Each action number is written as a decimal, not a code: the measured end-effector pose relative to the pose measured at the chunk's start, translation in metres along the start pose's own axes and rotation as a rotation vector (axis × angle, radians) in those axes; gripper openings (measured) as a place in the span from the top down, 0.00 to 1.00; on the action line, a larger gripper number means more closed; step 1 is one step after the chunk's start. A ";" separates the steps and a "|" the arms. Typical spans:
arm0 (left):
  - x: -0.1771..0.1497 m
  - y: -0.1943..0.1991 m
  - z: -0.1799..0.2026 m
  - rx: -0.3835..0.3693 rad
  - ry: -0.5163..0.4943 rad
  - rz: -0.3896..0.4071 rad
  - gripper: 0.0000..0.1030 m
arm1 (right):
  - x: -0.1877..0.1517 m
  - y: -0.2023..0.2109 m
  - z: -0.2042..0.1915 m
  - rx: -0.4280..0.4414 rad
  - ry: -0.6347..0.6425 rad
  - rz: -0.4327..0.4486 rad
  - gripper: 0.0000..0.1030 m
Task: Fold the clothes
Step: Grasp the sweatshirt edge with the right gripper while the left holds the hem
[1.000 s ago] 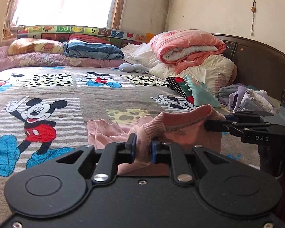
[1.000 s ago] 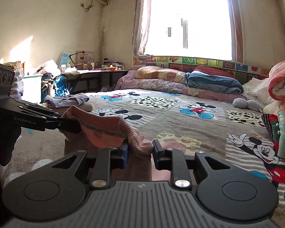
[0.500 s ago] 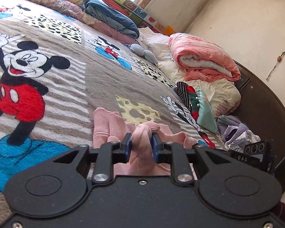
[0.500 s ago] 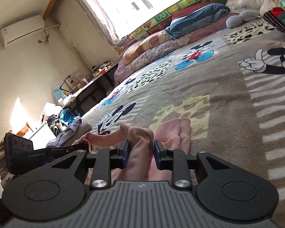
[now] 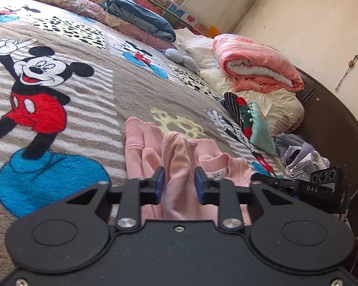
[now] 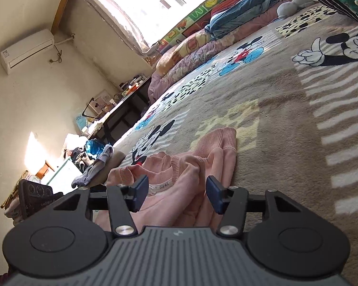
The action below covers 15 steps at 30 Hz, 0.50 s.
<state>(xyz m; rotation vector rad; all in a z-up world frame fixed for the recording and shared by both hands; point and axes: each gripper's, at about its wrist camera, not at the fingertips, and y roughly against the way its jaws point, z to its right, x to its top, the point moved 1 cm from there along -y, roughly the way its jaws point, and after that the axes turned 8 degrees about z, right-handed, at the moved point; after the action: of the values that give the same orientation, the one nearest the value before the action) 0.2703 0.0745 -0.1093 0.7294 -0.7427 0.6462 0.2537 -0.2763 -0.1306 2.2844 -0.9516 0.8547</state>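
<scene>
Two hand-held grippers — left (image 5: pixel 179 181) parted around pink sweater (image 5: pixel 217 166) (right (image 6: pixel 176 194) released) — over cartoon blanket (image 5: pixel 121 76).

My right gripper (image 6: pixel 176 194) hangs low over pink sweater (image 6: pixel 179 178) on Mickey blanket (image 6: pixel 286 119), jaws spread wide w/ fabric between, not pinched. Left gripper (image 6: pixel 38 197) at 9 o'clock. AC unit (image 6: pixel 26 50) at 10 o'clock.
</scene>
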 end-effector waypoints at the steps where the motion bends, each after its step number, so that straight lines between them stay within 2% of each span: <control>1: 0.000 -0.002 0.000 0.000 -0.004 0.006 0.97 | -0.001 -0.003 -0.002 0.000 0.018 -0.005 0.88; 3: 0.004 -0.001 0.001 -0.022 -0.007 0.035 0.97 | -0.001 -0.005 -0.009 0.008 0.069 0.002 0.93; 6: 0.014 -0.004 0.001 -0.051 0.007 0.086 0.98 | 0.008 -0.002 -0.022 0.044 0.136 0.061 0.94; 9: 0.023 -0.009 -0.004 -0.075 0.038 0.122 0.98 | 0.019 0.001 -0.028 0.031 0.194 0.112 0.94; 15: 0.034 -0.030 -0.026 -0.106 0.148 0.126 0.98 | 0.032 -0.010 -0.010 0.022 0.134 0.150 0.94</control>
<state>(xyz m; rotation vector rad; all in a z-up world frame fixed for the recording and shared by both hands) 0.3215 0.0855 -0.1064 0.5346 -0.6849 0.7614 0.2759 -0.2773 -0.1033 2.1635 -1.0672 1.0722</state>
